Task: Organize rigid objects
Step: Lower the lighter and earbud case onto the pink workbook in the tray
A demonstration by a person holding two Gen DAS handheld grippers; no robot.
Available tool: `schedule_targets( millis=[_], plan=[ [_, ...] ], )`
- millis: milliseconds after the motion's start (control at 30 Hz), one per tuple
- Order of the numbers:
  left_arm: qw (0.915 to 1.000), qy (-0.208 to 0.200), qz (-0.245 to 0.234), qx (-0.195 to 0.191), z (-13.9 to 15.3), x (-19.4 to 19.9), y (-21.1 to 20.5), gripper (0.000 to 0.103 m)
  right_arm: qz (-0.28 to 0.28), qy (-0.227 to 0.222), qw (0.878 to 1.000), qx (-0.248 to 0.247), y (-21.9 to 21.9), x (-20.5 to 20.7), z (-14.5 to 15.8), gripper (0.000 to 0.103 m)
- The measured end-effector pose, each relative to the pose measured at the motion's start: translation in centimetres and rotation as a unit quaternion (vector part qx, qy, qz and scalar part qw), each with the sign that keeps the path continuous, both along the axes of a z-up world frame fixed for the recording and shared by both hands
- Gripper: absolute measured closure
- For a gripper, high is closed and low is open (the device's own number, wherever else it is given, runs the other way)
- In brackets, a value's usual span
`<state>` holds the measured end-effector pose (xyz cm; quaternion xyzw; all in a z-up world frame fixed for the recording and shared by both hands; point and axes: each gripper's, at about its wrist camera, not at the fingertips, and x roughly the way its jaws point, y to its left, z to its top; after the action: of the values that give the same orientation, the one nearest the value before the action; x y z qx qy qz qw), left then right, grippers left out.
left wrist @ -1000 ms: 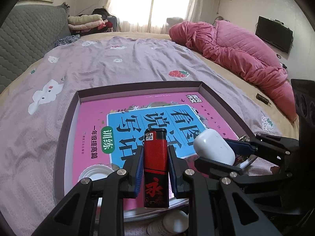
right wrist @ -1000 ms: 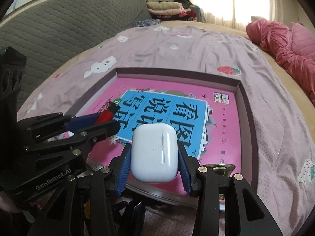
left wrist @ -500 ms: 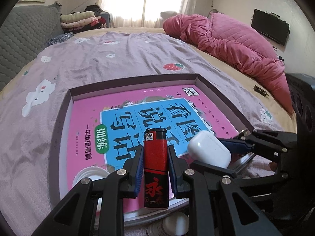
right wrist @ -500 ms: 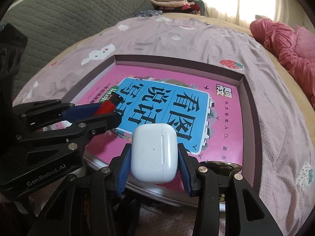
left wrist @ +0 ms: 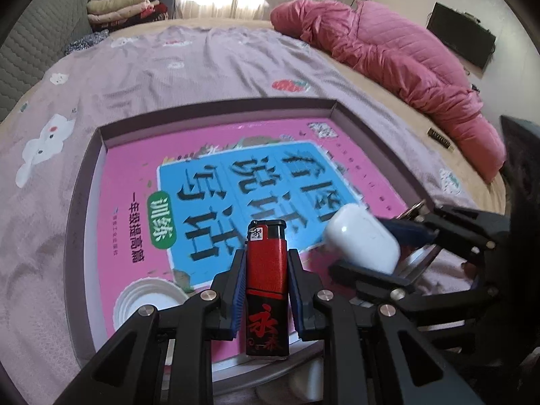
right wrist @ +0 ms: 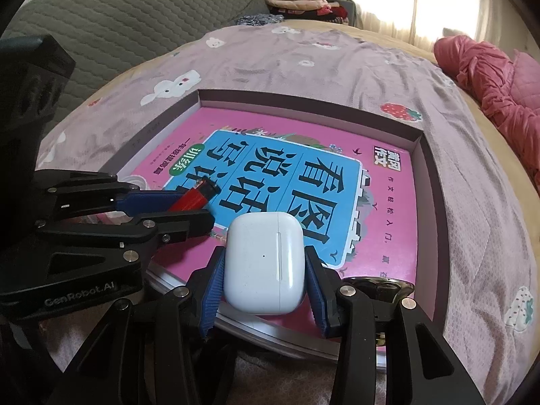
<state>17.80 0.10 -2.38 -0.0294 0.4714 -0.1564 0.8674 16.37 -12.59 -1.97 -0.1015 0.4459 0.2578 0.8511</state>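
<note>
A red and black lighter stands upright between the blue pads of my left gripper, which is shut on it. My right gripper is shut on a white earbud case. Both hang over the near edge of a shallow purple box that holds a pink and blue book. In the right wrist view the left gripper comes in from the left with the lighter. The earbud case shows just right of the lighter in the left wrist view.
A white ribbed lid lies in the box's near left corner. A dark shiny round object sits at its near right edge. The box rests on a purple bedspread, with a pink quilt at the right and folded clothes at the back.
The left wrist view has tipped further down onto the box, so the book fills more of it. The earbud case has drifted slightly toward the lighter. Both grips are unchanged.
</note>
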Motion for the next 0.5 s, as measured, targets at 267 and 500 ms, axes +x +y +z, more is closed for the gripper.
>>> schedule_targets(
  millis=[267,500],
  plan=[
    [0.9974,0.009,-0.028,0.066,0.2,-0.3,-0.7,0.08,0.006,0.0,1.0,0.0,0.2,0.0,-0.1,0.056],
    [0.9948,0.002,-0.04,0.093,0.1,-0.5,-0.9,0.08,0.006,-0.002,1.0,0.001,0.4,0.1,-0.1,0.056]
  ],
)
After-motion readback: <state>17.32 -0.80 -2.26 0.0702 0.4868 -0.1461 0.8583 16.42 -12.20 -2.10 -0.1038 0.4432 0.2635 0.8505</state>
